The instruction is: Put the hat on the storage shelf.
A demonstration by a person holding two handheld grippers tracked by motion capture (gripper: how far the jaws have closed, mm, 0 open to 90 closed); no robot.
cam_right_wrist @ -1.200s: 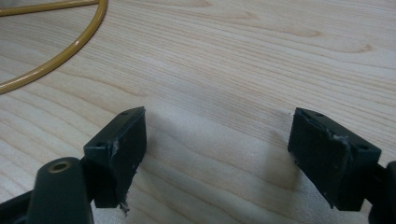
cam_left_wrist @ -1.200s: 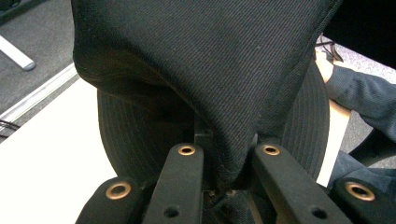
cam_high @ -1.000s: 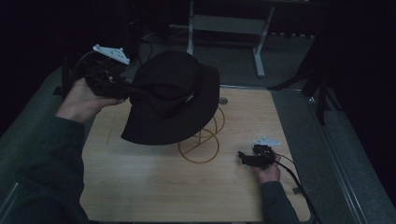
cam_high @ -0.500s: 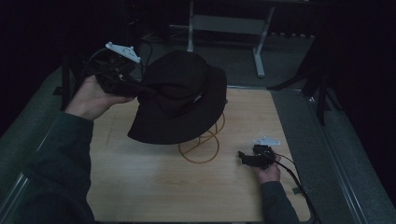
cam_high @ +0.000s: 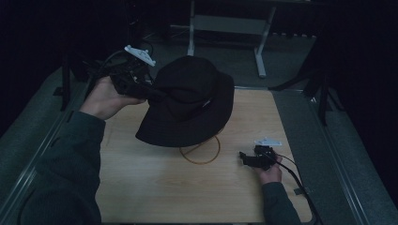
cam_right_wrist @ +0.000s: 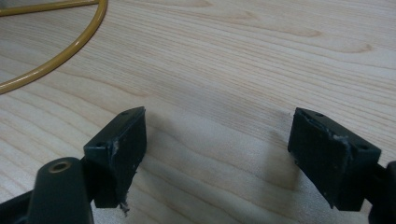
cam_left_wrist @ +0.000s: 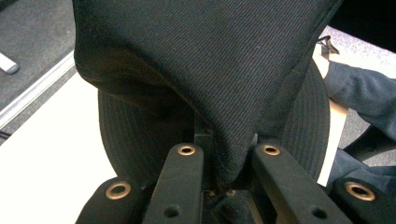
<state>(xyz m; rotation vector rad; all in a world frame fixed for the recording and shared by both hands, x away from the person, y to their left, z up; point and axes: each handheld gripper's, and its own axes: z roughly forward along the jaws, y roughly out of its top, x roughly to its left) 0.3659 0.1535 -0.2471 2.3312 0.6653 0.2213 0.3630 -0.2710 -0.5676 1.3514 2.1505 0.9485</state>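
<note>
A: What is on the tabletop (cam_high: 155,187)?

B: It is pale wood in a dim room. A black bucket hat (cam_high: 190,101) is held up above its far left part, tilted, with the brim hanging lower toward the middle. Under the hat's near edge lies a loop of yellow cord (cam_high: 202,152), flat on the wood.

A: Who holds the hat?

B: A person's left hand (cam_high: 105,96), in a dark green sleeve, grips the left tongs (cam_high: 150,91). From the left gripper view, those tongs (cam_left_wrist: 224,168) are closed on a fold of the hat's (cam_left_wrist: 210,70) black cloth, which bunches between the two jaws; the ribbed brim spreads out behind.

A: And the other hand?

B: The right hand (cam_high: 268,171) rests low on the tabletop's near right part, well apart from the hat, holding the right tongs (cam_high: 244,158) pointed left toward the cord. In the right gripper view, these tongs (cam_right_wrist: 217,154) are spread wide and hold nothing, with bare wood (cam_right_wrist: 233,70) between the jaws. A curve of the yellow cord (cam_right_wrist: 56,60) lies at the upper left there, clear of the jaws.
</note>
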